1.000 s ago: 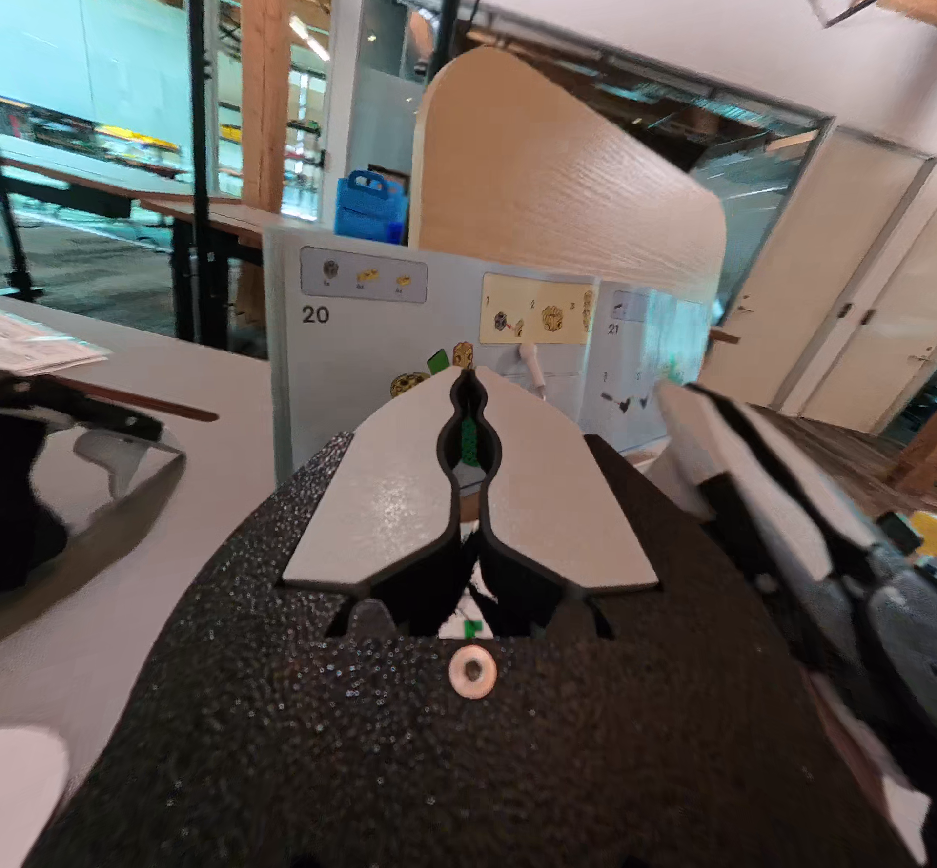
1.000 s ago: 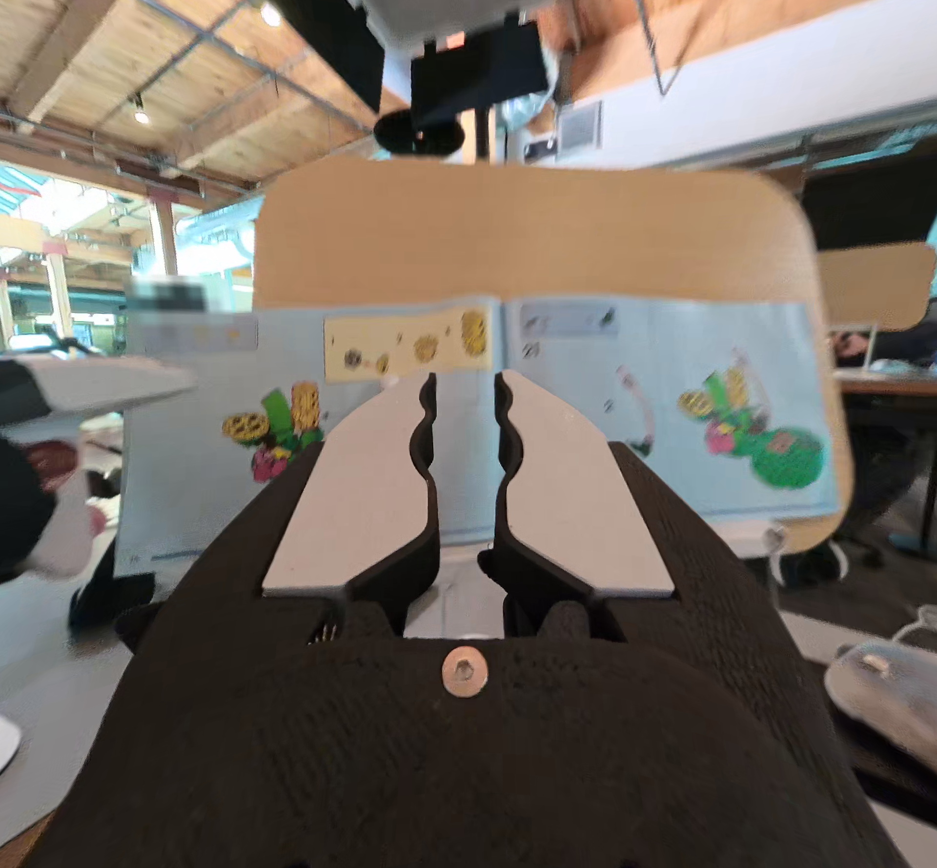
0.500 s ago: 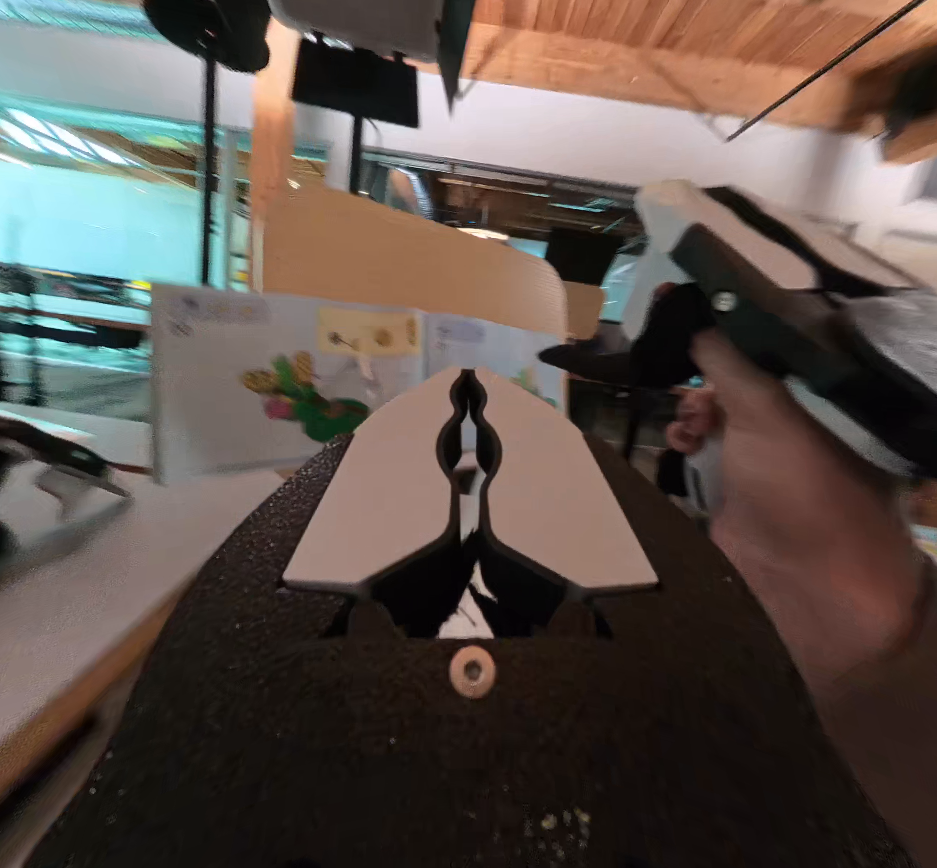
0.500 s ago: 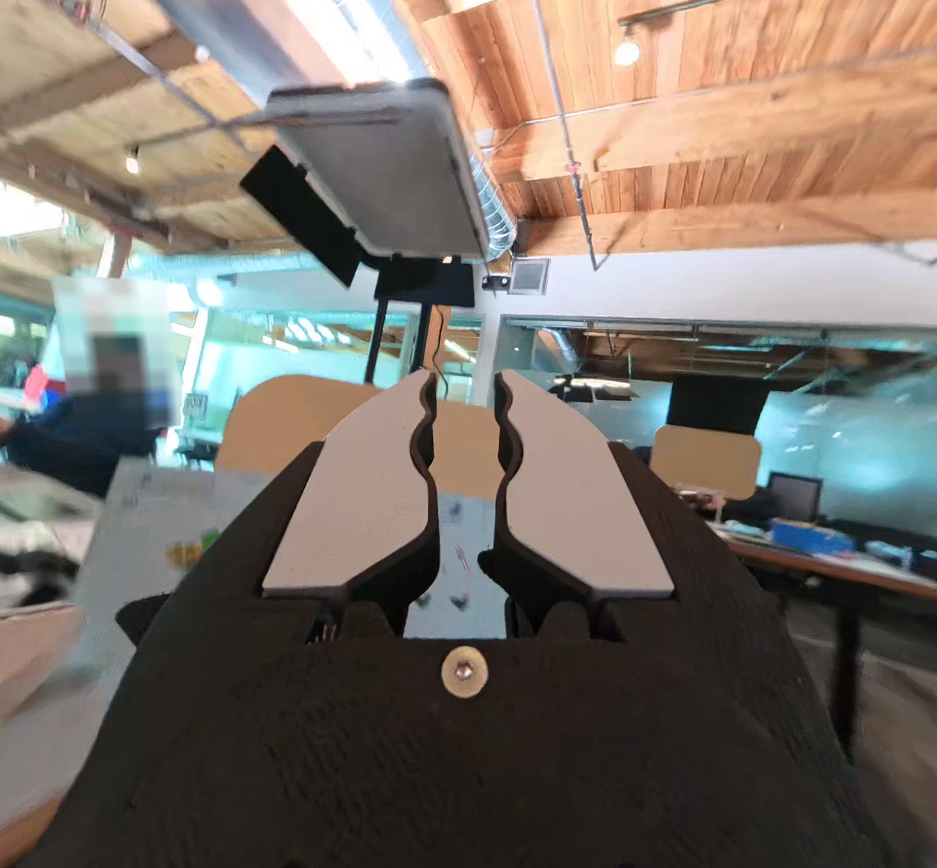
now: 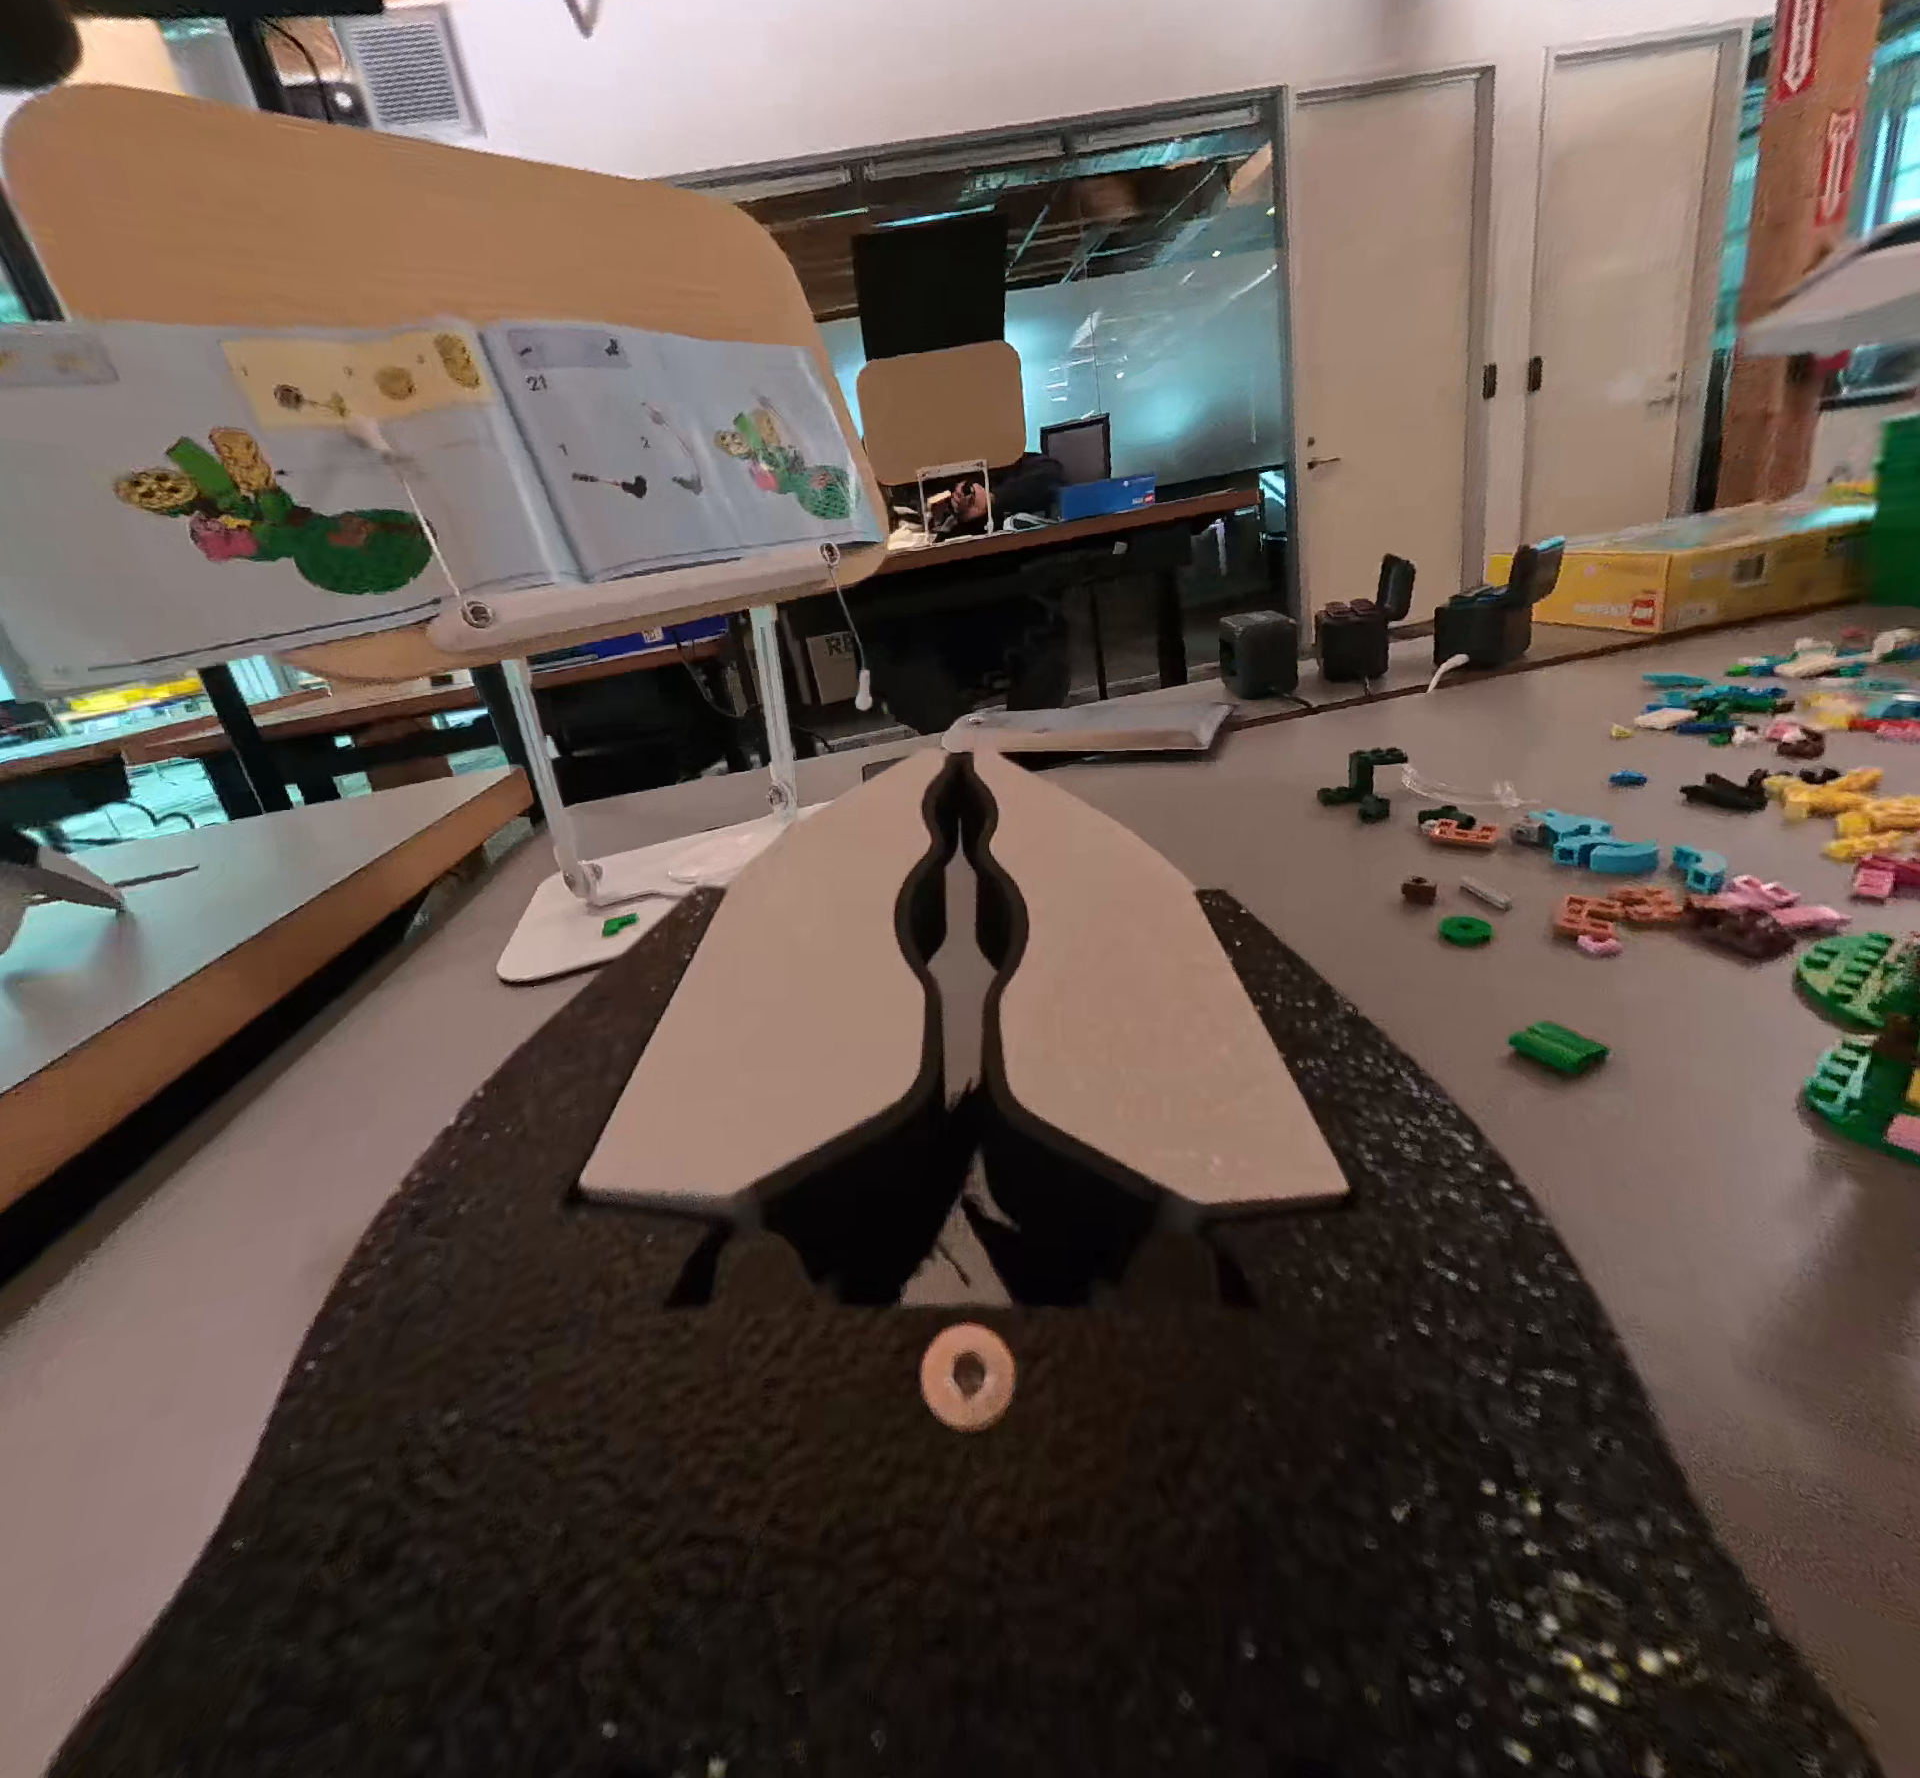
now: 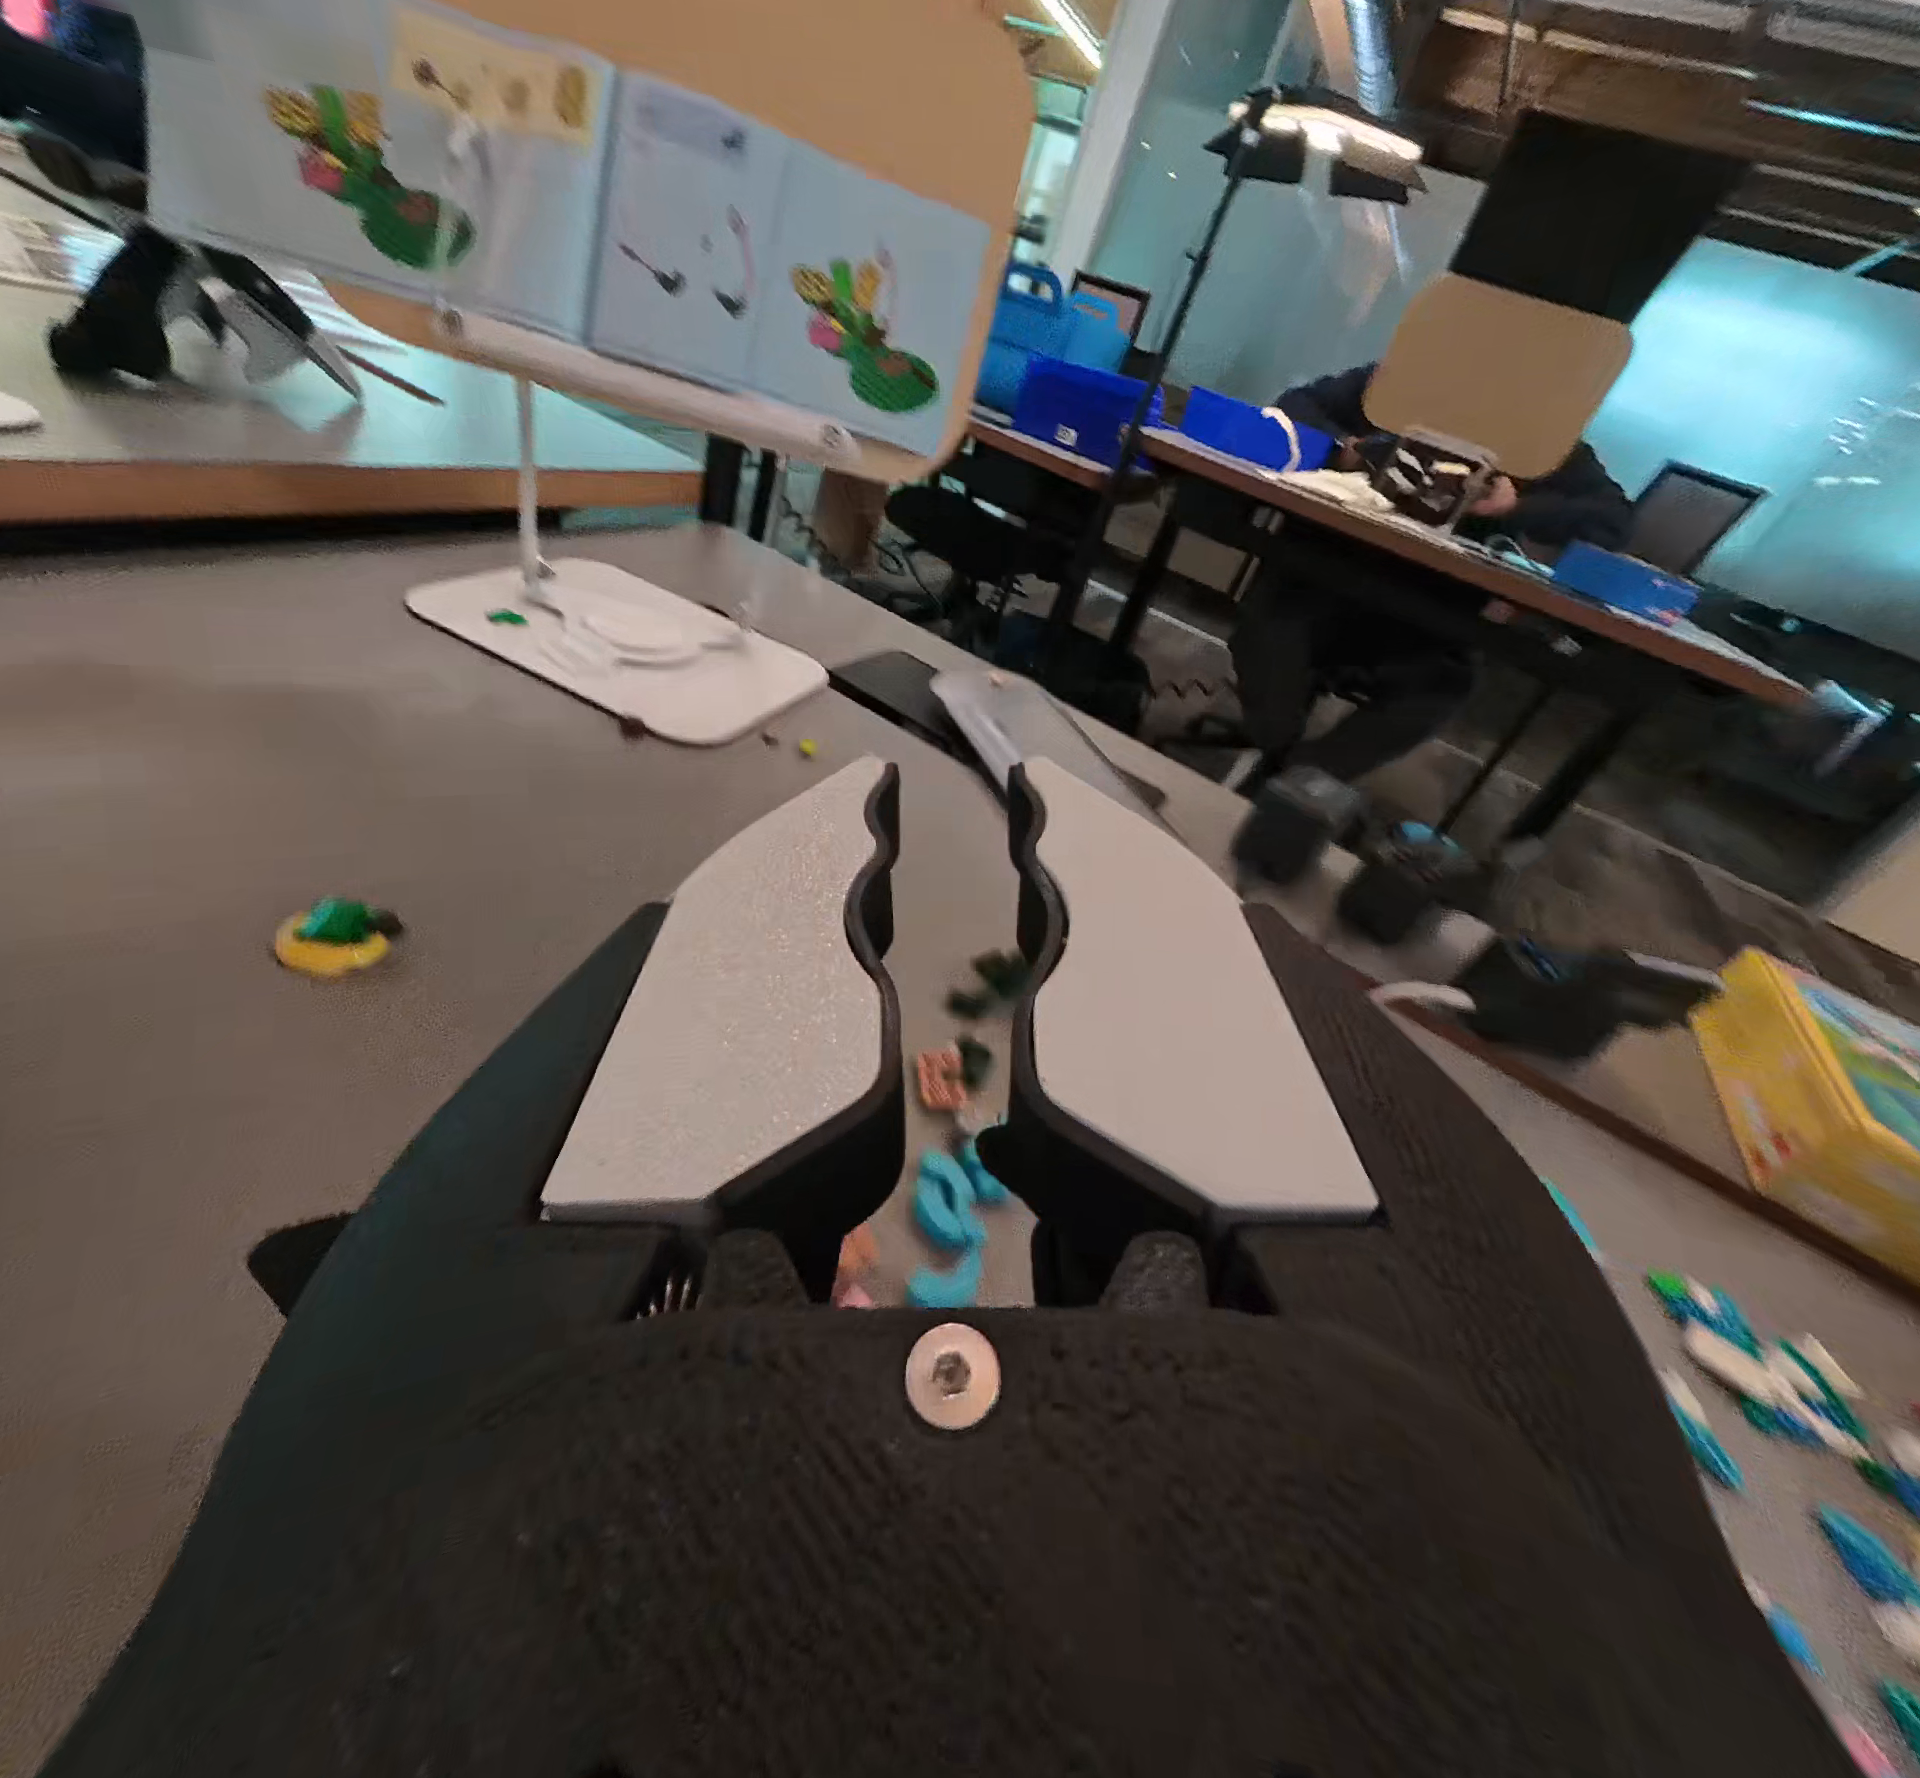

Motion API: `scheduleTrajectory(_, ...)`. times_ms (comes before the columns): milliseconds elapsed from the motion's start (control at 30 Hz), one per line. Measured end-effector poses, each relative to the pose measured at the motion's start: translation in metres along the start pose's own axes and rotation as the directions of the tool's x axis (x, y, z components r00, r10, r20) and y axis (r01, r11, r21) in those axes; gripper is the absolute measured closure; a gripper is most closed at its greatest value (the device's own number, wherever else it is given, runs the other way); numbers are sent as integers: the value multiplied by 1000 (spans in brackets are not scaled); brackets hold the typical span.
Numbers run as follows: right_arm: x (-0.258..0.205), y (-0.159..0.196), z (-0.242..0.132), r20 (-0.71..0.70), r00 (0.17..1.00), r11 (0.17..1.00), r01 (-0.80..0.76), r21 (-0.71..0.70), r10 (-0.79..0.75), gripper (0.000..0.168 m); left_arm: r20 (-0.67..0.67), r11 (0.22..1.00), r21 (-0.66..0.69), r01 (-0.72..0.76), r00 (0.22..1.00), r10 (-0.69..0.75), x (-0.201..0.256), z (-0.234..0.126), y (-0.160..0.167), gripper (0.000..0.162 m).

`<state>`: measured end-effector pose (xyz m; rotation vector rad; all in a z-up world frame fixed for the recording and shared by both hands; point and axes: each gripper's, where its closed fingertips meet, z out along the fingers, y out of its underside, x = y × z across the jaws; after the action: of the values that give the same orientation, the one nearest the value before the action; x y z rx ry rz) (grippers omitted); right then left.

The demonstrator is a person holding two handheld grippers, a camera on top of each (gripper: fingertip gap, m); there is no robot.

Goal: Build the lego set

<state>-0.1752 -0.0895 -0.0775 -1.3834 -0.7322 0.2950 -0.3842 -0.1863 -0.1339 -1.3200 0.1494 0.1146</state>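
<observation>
My left gripper point(image 5: 961, 770) is shut, low over the grey table point(image 5: 1299, 1157), and I see nothing between its fingers. Loose Lego pieces point(image 5: 1683, 897) lie to its right, with a small green piece point(image 5: 1556, 1046) nearer and a round green build point(image 5: 1860, 975) at the right edge. My right gripper point(image 6: 951, 778) is narrowly open and empty above the table. Through its gap I see an orange-brown piece point(image 6: 940, 1074) and blue curved pieces point(image 6: 945, 1198). A small yellow and green build point(image 6: 332, 933) lies to its left. The open instruction booklet point(image 5: 416, 481) stands on a stand; it also shows in the right wrist view point(image 6: 582, 222).
The stand's white base point(image 6: 623, 648) carries a small green piece point(image 5: 620, 923). A yellow box point(image 5: 1683, 575) and black devices point(image 5: 1361, 627) sit along the far table edge. More loose pieces point(image 6: 1766, 1365) are scattered at the right. A person sits at a far desk point(image 6: 1455, 523). Left tips to right tips: about 25 cm.
Both views swung away from the booklet and ceiling down to the table and pieces. The green thing seen between the left fingers a second ago no longer shows. Right gripper's gap is unchanged.
</observation>
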Motion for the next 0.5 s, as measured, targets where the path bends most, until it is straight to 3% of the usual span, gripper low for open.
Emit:
scheduleTrajectory(233, 63, 50, -75, -49, 997, 997, 65, -30, -66, 151, -70, 999, -44, -6, 998, 3, 14, 12, 11, 162)
scheduleTrajectory(367, 106, 61, -99, -221, 966, 990, 140, 12, -133, 153, -95, 999, -29, -36, 995, 33, 19, 9, 9, 162)
scheduleTrajectory(500, 166, 79, -121, -477, 872, 991, 134, 20, -108, 154, -107, 997, -28, -75, 992, 72, 24, 7, 9, 162)
